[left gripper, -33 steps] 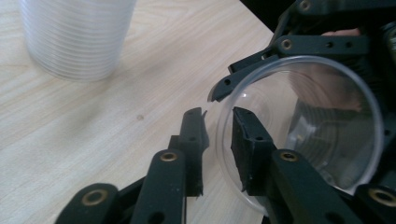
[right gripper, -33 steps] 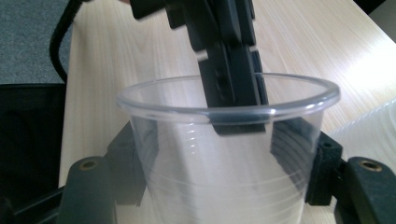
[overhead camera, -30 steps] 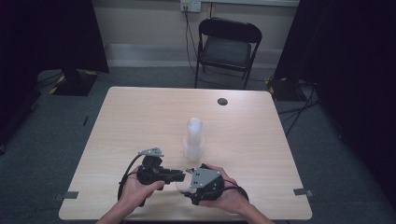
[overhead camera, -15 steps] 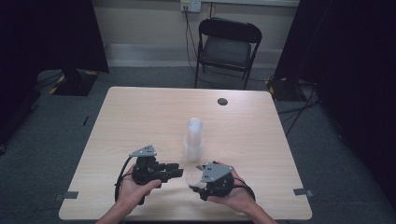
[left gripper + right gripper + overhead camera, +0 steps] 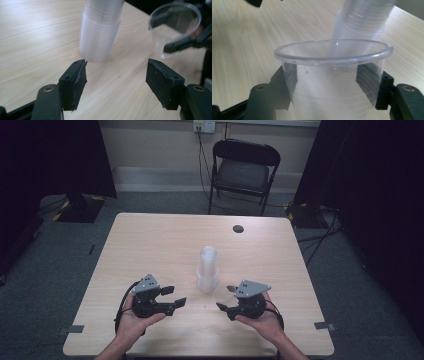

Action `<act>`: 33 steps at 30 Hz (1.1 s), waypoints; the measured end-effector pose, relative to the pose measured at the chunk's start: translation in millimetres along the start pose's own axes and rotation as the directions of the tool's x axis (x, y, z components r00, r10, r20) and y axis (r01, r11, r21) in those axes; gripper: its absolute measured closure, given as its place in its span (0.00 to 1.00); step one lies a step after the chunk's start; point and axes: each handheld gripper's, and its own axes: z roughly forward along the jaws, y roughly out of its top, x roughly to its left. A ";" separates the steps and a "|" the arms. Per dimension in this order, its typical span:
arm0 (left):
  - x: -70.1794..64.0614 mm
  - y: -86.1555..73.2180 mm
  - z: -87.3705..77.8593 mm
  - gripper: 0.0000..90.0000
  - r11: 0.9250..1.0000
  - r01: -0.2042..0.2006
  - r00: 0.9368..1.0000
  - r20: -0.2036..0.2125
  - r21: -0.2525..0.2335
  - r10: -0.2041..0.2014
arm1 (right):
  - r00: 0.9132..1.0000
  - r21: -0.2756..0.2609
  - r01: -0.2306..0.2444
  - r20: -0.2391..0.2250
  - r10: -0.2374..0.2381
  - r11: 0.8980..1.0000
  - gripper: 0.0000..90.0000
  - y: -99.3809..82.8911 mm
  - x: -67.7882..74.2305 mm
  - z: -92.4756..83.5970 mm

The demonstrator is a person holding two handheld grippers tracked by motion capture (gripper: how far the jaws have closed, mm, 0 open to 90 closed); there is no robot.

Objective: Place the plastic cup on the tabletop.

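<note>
High view, left to right: left gripper [image 5: 172, 296] held low over the table [image 5: 150, 245], jaws just spread wide with nothing between them; stack of clear cups [image 5: 207, 270] standing upside down mid-table between both hands. Right gripper [image 5: 227, 299] just beside that stack, jaws clamped on one clear cup [image 5: 332, 80], mouth toward its camera.

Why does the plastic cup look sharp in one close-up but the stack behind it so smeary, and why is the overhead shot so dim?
In the right gripper view the held clear cup sits close and its rim is crisp, while the cup stack behind is soft and streaked. In the left gripper view the stack is blurred too. In the high view the room is dark at the sides; the table catches even light.
</note>
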 end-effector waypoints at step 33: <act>17.6 -27.7 -7.4 0.31 0.999 -0.012 0.995 -0.103 -0.037 0.008 | 0.956 -0.151 -0.219 0.165 0.243 0.964 0.38 24.1 -88.3 12.1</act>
